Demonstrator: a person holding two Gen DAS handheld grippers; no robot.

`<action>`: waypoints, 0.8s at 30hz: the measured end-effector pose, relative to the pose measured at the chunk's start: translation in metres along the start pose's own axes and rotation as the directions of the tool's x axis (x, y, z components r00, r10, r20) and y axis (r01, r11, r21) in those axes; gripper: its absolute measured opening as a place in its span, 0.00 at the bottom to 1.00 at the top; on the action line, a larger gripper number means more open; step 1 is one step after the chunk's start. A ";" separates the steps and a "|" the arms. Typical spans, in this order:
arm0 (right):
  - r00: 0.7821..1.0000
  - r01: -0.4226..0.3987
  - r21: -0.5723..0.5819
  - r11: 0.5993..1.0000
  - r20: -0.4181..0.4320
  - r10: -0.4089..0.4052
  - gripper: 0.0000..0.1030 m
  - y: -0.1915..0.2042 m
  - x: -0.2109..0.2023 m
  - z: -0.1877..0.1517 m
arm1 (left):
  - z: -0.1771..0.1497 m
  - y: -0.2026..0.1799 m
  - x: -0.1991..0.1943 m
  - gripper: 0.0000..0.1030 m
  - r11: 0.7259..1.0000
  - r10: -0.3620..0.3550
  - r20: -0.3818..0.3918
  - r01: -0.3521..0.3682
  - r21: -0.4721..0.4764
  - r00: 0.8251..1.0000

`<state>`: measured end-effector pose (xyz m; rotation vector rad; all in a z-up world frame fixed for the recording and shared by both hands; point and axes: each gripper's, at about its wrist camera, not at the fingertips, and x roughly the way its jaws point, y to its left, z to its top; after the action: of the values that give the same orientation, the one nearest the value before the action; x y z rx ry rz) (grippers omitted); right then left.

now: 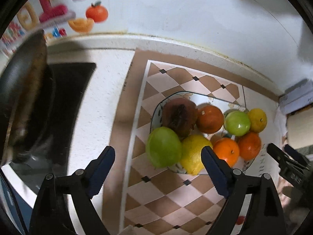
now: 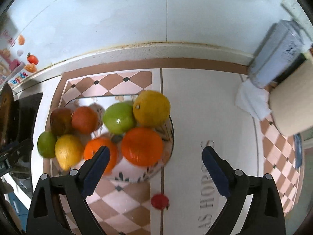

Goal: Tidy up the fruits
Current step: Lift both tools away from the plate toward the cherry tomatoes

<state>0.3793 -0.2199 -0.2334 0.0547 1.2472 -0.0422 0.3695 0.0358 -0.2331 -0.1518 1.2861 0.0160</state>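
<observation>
The left gripper hangs over the counter with its jaws wide apart and nothing between the pads; a checkered mat shows through the gap. Its right finger overlaps the near edge of a lemon in the picture; whether it touches the lemon I cannot tell. The right gripper also has its jaws wide apart and empty, its left finger in front of an orange.

All the fruit sits piled on one patterned plate on the mat. In the left wrist view, at the plate's 9 o'clock lies a green apple touching the lemon; at 11 o'clock a brown, bruised fruit; at 12 o'clock a dark orange; at 1 o'clock a smaller green apple and at 2 o'clock a yellow fruit. At 4 o'clock a reddish orange touches a bright orange toward 5 o'clock.

From the right wrist, a small red fruit lies alone on the mat at 6 o'clock of the plate, apart from it. At 2 o'clock of the view stand a pale blue box and a white cloth; at 9 o'clock in the left view, a dark pan on a black hob.
</observation>
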 end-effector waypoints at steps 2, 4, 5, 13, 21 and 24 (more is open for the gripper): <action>1.000 0.003 0.007 1.000 0.016 -0.004 0.94 0.000 -0.013 -0.015 | -0.011 -0.005 -0.009 0.87 0.999 0.027 0.028 -0.028 0.028 0.999; 1.000 0.007 0.012 1.000 0.030 -0.007 0.94 0.000 -0.026 -0.027 | -0.021 -0.011 -0.018 0.87 0.997 0.049 0.062 -0.052 0.053 0.997; 0.999 0.002 0.016 1.000 0.035 -0.002 0.94 0.001 -0.031 -0.031 | -0.026 -0.013 -0.023 0.87 0.995 0.067 0.082 -0.072 0.063 0.994; 0.994 -0.003 0.019 1.000 0.112 0.001 0.94 0.001 -0.091 -0.071 | -0.063 -0.026 -0.073 0.87 0.992 0.078 0.196 -0.097 0.087 0.978; 0.978 -0.011 -0.011 1.000 0.208 0.013 0.94 0.007 -0.157 -0.098 | -0.097 -0.033 -0.130 0.87 0.992 0.040 0.276 -0.073 0.108 0.960; 0.970 -0.008 -0.026 1.000 0.242 0.014 0.95 0.011 -0.183 -0.110 | -0.110 -0.032 -0.151 0.87 0.992 0.029 0.302 -0.065 0.111 0.953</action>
<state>0.2176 -0.2016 -0.0951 0.0334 1.0023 -0.0225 0.2247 0.0013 -0.1149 -0.0130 0.9829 0.0024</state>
